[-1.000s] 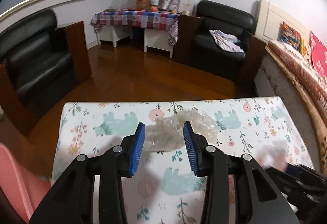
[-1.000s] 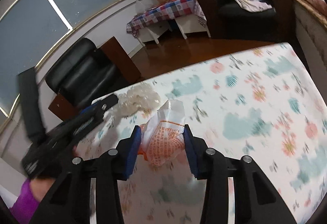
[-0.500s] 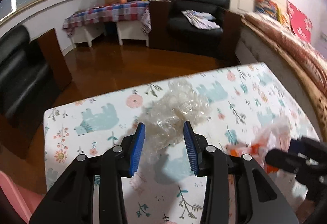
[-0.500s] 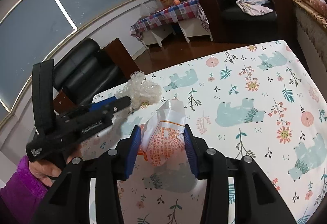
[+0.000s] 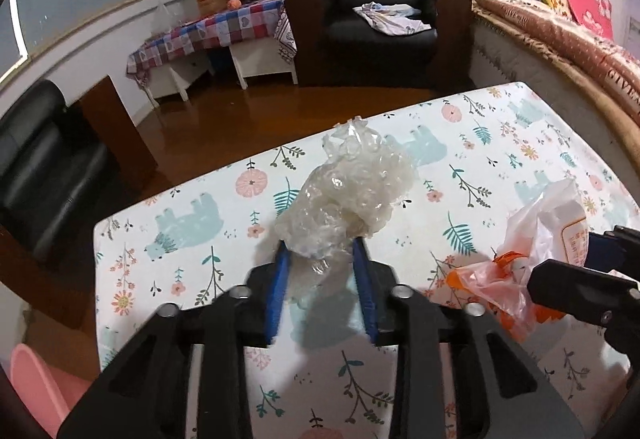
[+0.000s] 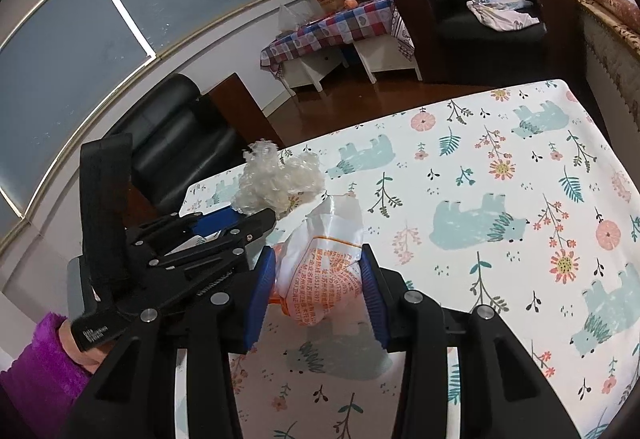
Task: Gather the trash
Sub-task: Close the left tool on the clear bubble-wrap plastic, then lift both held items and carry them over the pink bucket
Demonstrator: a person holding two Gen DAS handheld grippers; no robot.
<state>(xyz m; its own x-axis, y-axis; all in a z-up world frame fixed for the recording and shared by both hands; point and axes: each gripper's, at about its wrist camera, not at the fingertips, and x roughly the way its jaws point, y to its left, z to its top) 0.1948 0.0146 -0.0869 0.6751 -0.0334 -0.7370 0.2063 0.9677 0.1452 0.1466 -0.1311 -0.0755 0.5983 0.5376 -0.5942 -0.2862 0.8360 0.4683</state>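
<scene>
Left tongs (image 5: 320, 279) just closing, blue pads now pressed on both sides of a crumpled clear plastic wrap (image 5: 352, 191), gripped near the far left corner of the tabletop (image 5: 520, 143), its shadow on the cloth below. Right tongs (image 6: 318, 287) clenched on a white and orange plastic bag (image 6: 324, 271), carried just above the tabletop near its left edge, close beside the wrap. Purple sleeve (image 6: 36, 363) visible behind the left tongs.
</scene>
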